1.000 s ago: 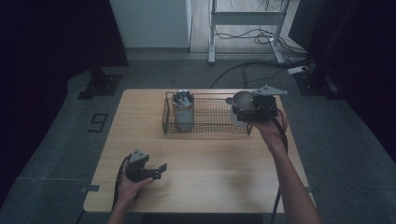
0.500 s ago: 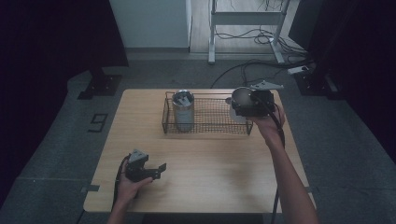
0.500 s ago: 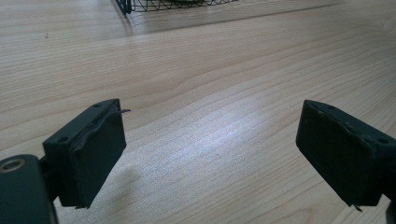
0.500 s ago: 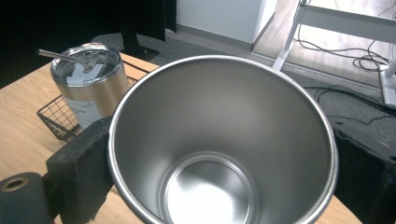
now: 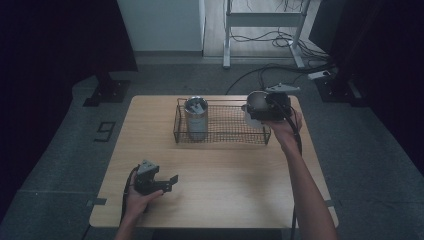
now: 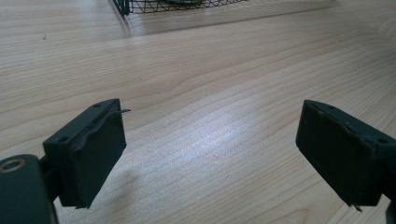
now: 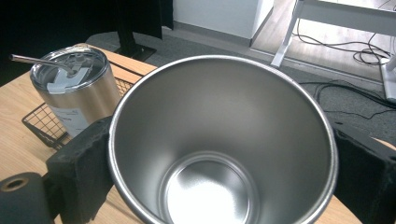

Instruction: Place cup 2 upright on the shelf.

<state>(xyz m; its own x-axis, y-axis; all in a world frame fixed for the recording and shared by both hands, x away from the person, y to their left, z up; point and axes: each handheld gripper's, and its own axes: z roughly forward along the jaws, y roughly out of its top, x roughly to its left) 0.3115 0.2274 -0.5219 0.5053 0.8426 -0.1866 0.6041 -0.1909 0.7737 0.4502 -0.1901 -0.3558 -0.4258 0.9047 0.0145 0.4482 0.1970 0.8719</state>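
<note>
Right tool [image 5: 261,109] is gripping a bare steel cup [image 7: 219,149] across its rim, with the pads pressing on the outside wall at both sides, and I am holding it over the right end of the wire basket [image 5: 220,134] at the far side of the table [image 5: 235,190]. Seen along this tool, the cup is open toward me and empty, its bottom shining. At the left end of that basket a second cup [image 5: 196,118] is standing upright, gold-toned with a clear lid and a metal straw lying across the top, well apart from the one I am carrying. Left tool [image 5: 161,182] is resting low near the front edge of the table, jaws standing moderately apart with nothing but bare wood between them. I am judging the step in hand to be setting the steel cup down into the basket beside the lidded one. The next move is calling for me to bring the cup over the right-hand rim, lower it onto the mesh floor without catching the wire, and only then let the pads go.
</note>
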